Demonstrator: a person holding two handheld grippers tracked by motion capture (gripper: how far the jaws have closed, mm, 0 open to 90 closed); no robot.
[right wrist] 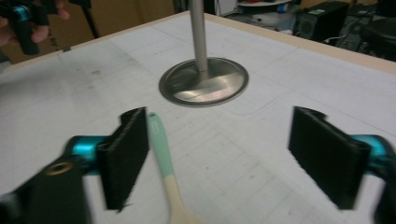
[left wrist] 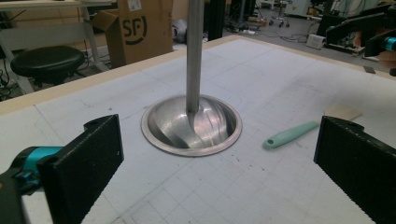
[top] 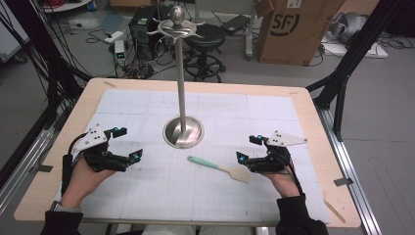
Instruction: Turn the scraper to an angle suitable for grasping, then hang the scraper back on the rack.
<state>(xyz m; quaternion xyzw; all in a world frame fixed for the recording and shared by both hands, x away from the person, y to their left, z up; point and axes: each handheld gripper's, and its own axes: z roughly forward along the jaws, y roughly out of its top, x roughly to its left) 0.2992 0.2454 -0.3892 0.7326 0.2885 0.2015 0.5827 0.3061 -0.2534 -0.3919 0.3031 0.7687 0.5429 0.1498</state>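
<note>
A spatula [top: 218, 168] with a mint-green handle and a pale blade lies flat on the white gridded mat [top: 147, 186], in front of a metal stand [top: 183, 132] with a round dished base and a tall pole. My right gripper [top: 248, 148] hovers just right of the blade, open, with nothing between its jaws. In the right gripper view the spatula [right wrist: 161, 144] lies beside the left jaw, and my right gripper [right wrist: 219, 158] points toward the stand [right wrist: 203, 81]. My left gripper [top: 128, 143] is open and empty at the mat's left. The left gripper view has the stand [left wrist: 191, 126] and spatula [left wrist: 292, 134] ahead of my left gripper [left wrist: 219, 163].
The wooden table's edge [top: 195, 218] runs close to the person. A thin wooden stick [top: 335, 210] lies at the front right corner. Beyond the table stand a black stool [top: 205, 39] and a cardboard box [top: 293, 29]. Black frame legs [top: 342, 73] flank the right side.
</note>
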